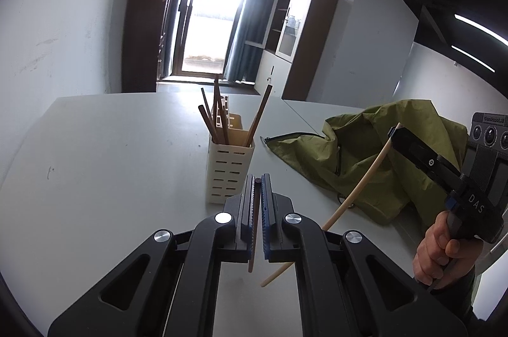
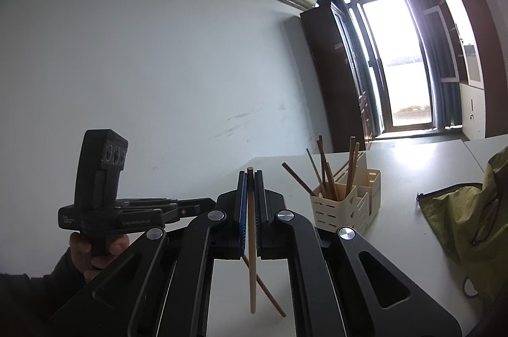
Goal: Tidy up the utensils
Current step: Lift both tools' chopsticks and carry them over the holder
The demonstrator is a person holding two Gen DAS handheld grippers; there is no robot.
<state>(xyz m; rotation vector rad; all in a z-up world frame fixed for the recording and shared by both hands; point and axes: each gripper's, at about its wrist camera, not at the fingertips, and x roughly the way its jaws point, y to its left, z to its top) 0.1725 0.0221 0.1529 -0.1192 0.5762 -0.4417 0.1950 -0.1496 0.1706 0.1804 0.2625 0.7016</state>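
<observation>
Black left gripper (image 1: 257, 178) is clamped on a dark brown chopstick (image 1: 254, 229), jaws closed tight on it; the stick runs along the pads with its tip poking out at the front and its other end hanging below the fingers over the table (image 1: 104, 152). Right gripper (image 2: 250, 173) is likewise closed on a pale wooden chopstick (image 2: 251, 257), which hangs down past the pads above the tabletop. From the left wrist view the right gripper shows at the right edge, held by a hand (image 1: 439, 248), with the pale stick slanting down and toward the left gripper. In the right wrist view the dark stick crosses behind the pale one low in the frame, and the left gripper shows side-on at left, held by the other hand (image 2: 95, 254).

Cream slotted utensil holder (image 1: 229, 168) stands upright on the white table just ahead of both grippers, with several brown chopsticks (image 1: 219, 117) leaning in it at different angles. Olive-green bag (image 1: 374, 159) lies crumpled on the table to the right of the holder, apart from it. Bright window (image 1: 216, 13) and cabinet (image 1: 301, 41) sit at the far end of the room.
</observation>
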